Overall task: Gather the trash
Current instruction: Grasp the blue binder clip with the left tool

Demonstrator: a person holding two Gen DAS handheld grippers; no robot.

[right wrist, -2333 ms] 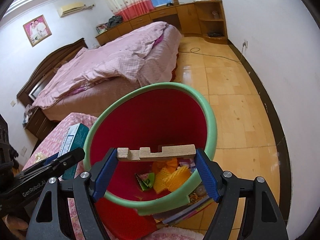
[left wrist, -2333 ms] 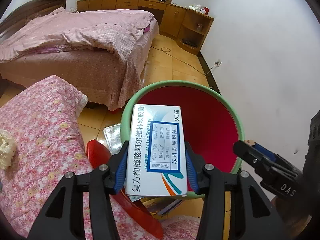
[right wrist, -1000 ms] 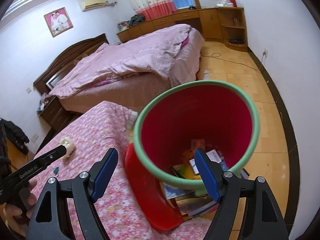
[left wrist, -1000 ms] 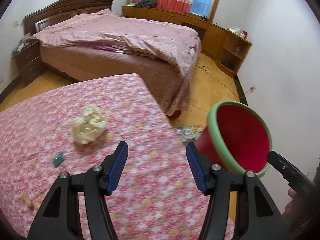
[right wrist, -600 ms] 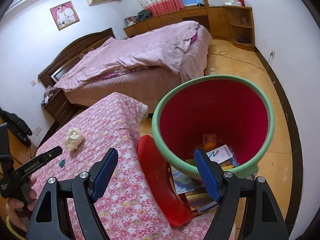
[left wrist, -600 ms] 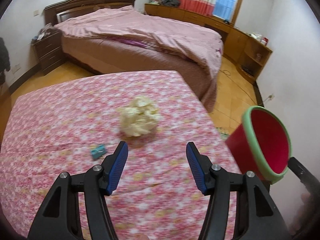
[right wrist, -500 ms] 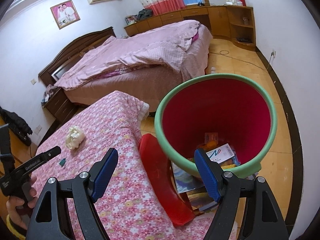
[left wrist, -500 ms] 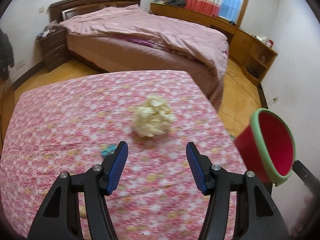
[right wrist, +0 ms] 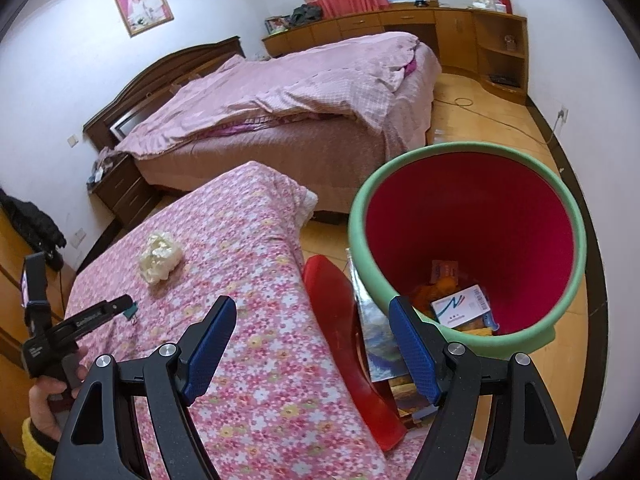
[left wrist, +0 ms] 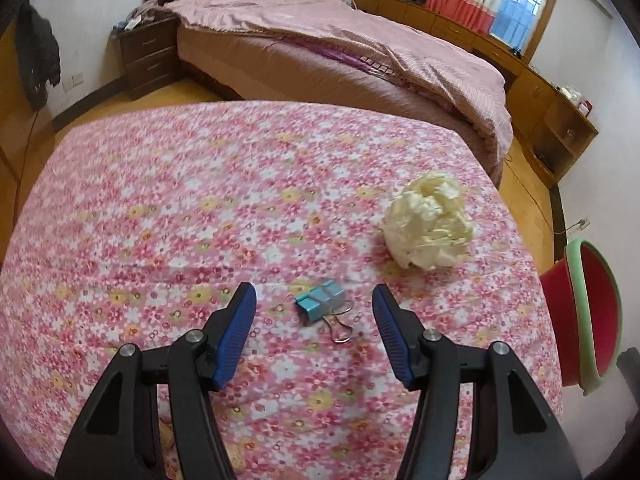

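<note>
- Your left gripper is spread wide, empty, low over the floral desk, with the blue binder clip lying between its fingers.
- The crumpled paper ball sits near the clip, towards the bin.
- Your right gripper is also spread and empty, beside the red bin, which holds a white box.

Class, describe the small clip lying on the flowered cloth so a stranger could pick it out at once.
Start at the table under the pink flowered tablecloth, then find the crumpled cream paper ball near its right side. Just nearer the camera, between the open jaws of the left gripper, lies the binder clip: small, teal, with silver wire handles.
</note>
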